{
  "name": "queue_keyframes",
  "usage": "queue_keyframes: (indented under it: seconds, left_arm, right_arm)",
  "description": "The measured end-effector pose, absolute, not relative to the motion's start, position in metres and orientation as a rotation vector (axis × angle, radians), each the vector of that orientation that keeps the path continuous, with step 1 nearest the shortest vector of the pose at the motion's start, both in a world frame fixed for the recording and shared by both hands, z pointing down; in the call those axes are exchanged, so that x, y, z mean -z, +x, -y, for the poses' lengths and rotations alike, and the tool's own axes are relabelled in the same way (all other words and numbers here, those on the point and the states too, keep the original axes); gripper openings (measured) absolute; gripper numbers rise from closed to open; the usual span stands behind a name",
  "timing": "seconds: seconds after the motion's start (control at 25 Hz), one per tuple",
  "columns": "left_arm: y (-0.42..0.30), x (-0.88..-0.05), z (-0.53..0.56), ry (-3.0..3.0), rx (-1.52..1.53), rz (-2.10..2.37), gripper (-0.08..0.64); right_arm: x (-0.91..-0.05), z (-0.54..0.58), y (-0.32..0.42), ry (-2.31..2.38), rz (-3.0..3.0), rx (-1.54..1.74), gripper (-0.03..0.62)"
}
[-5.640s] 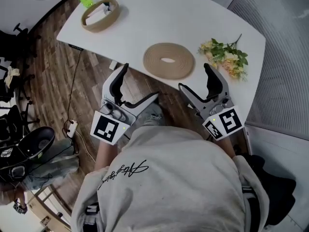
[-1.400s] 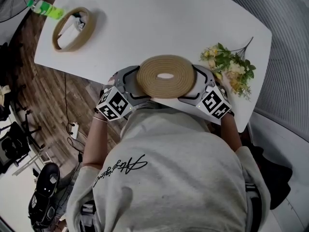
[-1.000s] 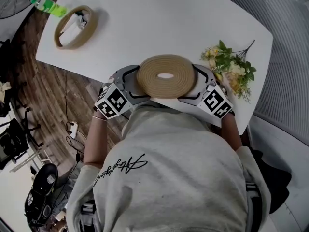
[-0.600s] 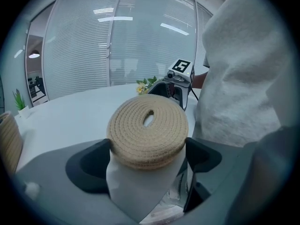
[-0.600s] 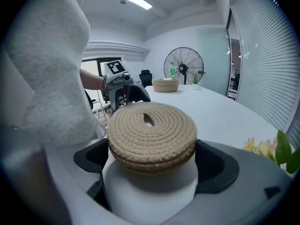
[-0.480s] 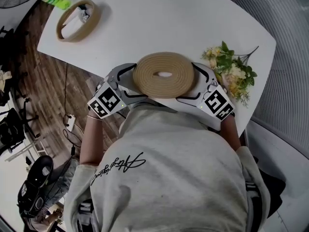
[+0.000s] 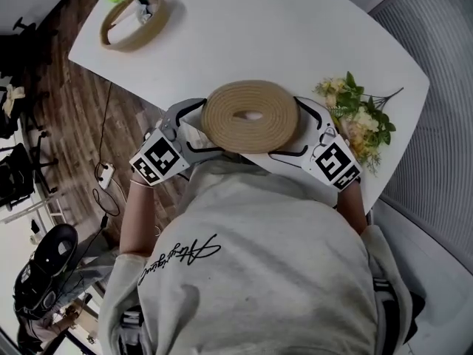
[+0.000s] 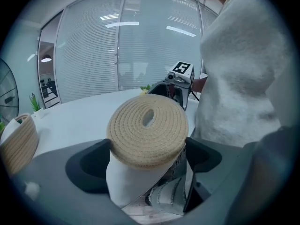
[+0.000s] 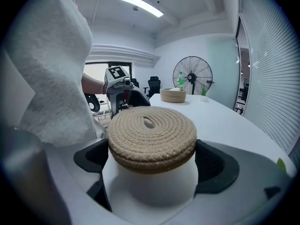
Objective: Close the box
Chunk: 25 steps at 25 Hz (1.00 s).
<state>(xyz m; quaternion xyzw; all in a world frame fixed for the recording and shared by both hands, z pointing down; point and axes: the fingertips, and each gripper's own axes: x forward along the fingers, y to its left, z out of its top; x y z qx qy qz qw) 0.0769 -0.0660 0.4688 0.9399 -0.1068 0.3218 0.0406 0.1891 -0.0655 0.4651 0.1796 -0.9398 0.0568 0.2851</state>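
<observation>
Fingers [image 8: 89,163] of the left gripper [image 7: 194,128] and right gripper [image 7: 304,130] are spread wide, each pair clamped across the woven lid [image 7: 250,115] from opposite sides. Lid hangs at the table's [image 7: 244,28] near edge. Open woven box [image 7: 133,19] sits at its far left corner.

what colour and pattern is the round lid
The lid is tan rope coiled in rings, best seen in the right gripper view.

The left tool [image 8: 147,154] seems clamped on the woven lid [image 8: 147,130], the basket [image 8: 16,142] well apart.
</observation>
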Motion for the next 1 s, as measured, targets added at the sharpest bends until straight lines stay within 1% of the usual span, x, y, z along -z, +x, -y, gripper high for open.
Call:
queue_keyframes:
  seconds: [0.36,1.0]
  left_arm:
    - [0.066,-0.463,0.071,2.869,-0.957,0.375,0.500]
    - [0.027,-0.443,0.108,2.929,-0.879,0.271,0.499]
  right_arm:
    - [-0.452,0.075,0.177,0.453,2.550,-0.110,0.580]
    - [-0.432,0.103,0.138,0.558,2.557,-0.144,0.581]
